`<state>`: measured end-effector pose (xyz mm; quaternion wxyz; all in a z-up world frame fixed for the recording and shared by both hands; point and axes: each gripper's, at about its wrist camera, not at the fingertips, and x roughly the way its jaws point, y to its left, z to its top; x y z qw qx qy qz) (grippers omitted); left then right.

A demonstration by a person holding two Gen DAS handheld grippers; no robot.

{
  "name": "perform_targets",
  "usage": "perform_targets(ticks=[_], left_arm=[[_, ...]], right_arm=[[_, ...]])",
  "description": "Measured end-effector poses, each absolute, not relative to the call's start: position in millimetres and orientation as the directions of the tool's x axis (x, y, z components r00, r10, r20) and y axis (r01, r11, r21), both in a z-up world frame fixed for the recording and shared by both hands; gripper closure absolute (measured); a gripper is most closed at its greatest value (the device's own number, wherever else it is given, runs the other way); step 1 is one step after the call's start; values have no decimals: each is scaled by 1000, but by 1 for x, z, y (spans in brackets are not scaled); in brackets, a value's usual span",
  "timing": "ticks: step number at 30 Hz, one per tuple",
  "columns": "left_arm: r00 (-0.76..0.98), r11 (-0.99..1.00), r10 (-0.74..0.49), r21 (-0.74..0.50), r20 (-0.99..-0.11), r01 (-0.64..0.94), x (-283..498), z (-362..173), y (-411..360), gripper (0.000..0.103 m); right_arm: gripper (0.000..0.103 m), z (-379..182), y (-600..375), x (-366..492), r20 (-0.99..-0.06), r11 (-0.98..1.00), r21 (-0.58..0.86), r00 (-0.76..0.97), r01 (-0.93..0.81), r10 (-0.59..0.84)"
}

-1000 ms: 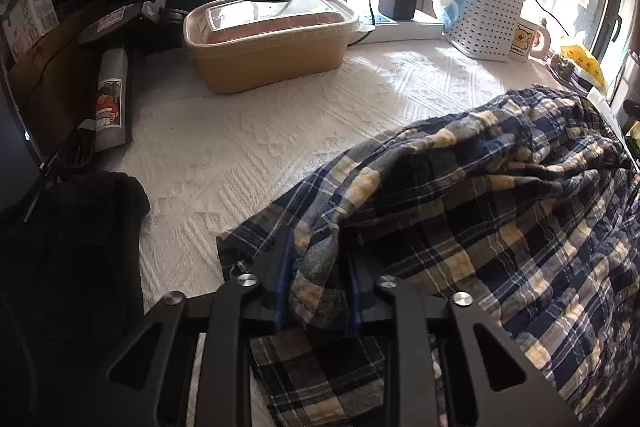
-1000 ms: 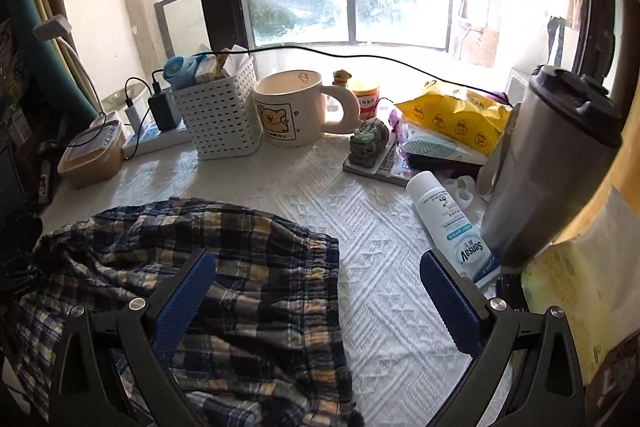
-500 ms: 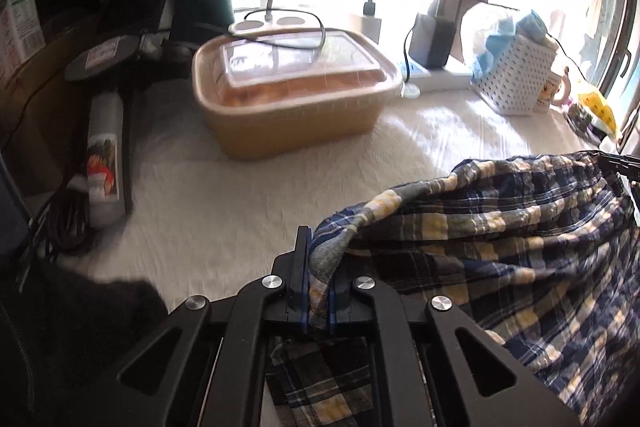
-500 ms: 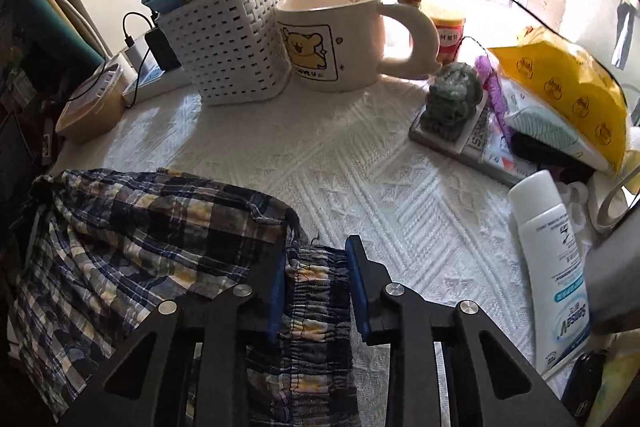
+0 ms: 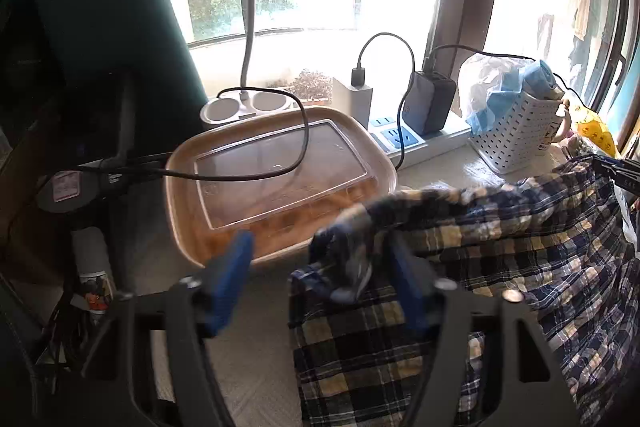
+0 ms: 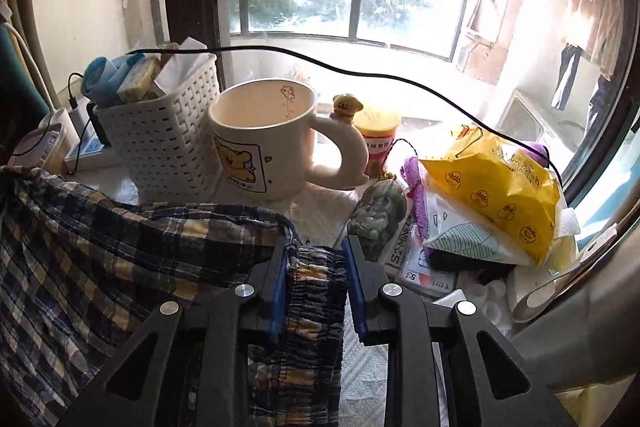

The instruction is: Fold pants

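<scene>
The pants [image 5: 500,267] hang stretched between both tools, long axis running left to right. The right hand-held gripper [image 6: 316,267] clamps the waistband. The left hand-held gripper [image 5: 320,267] has just been opening; cloth drapes its right finger, unclamped.

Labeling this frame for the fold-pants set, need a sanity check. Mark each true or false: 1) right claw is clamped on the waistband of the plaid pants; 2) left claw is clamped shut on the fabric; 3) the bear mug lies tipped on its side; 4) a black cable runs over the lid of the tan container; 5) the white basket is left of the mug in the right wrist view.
1) True: the right claw pinches the gathered waistband of the plaid pants.
2) False: the left claw has just been opening; fabric lies between its jaws, unclamped.
3) False: the bear mug stands upright.
4) True: the black cable crosses the tan container lid.
5) True: the white basket sits left of it.
</scene>
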<state>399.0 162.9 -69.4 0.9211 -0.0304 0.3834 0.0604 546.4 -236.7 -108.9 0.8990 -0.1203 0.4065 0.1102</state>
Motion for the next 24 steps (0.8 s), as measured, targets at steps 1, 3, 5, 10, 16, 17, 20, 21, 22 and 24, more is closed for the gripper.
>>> perform_targets(ticks=[1,3,5,10,16,17,20,21,22,24], left_arm=[[703,990,91,-12,-705,-140,394,-67,165,12],[707,988,98,-16,-700,-153,379,-62,170,12],[704,984,108,-27,-702,-178,361,-57,176,12],[675,971,45,-127,-736,-204,310,-63,173,12],[606,953,-85,-241,-791,-182,253,-94,135,12],[602,952,-93,-248,-793,-179,244,-97,130,12],[595,942,-122,-282,-794,-183,220,-104,118,12],[597,938,-130,-293,-791,-183,214,-105,115,12],[600,937,-137,-300,-788,-181,208,-106,110,12],[610,934,-148,-313,-778,-173,195,-107,104,12]], right_arm=[[75,-112,-241,546,-762,949,-123,640,-290,98],[66,-113,-247,544,-774,953,-122,628,-278,84],[32,-103,-252,535,-756,956,-114,647,-271,93],[22,-70,-257,490,-712,952,-122,693,-282,114],[22,-62,-276,425,-736,951,-58,657,-303,164],[22,-65,-281,414,-744,952,-50,647,-300,165],[22,-77,-297,377,-762,955,-30,626,-294,169],[22,-80,-302,367,-770,956,-20,615,-293,172],[22,-84,-306,357,-777,955,-14,605,-295,176],[22,-94,-314,341,-789,954,-4,586,-299,181]])
